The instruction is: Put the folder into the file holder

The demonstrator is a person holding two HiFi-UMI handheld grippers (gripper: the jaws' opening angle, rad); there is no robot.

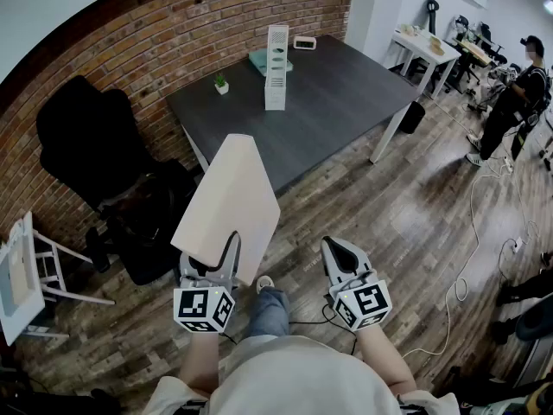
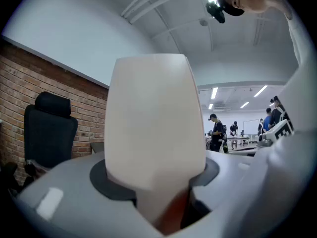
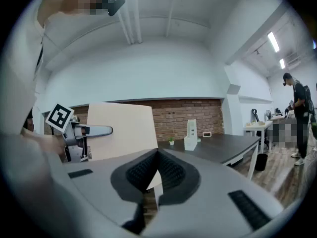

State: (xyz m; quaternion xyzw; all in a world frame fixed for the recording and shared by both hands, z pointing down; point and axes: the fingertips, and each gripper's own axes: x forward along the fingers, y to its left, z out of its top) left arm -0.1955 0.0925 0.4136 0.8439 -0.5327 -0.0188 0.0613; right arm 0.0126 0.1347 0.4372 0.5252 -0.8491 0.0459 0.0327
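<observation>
Left gripper (image 1: 210, 264) pinches cream folder (image 1: 229, 199) by its lower edge, held up, well apart from dark table (image 1: 346, 102). Right gripper (image 1: 341, 251) pressed together, empty. White file holder (image 1: 276, 67) upright on table. Approach and insertion remain, by my reckoning.

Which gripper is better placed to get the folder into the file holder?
Left. The left gripper is clamped on the folder, which points toward the table. The right gripper is shut and empty beside it. The file holder stands upright on the table ahead.
</observation>
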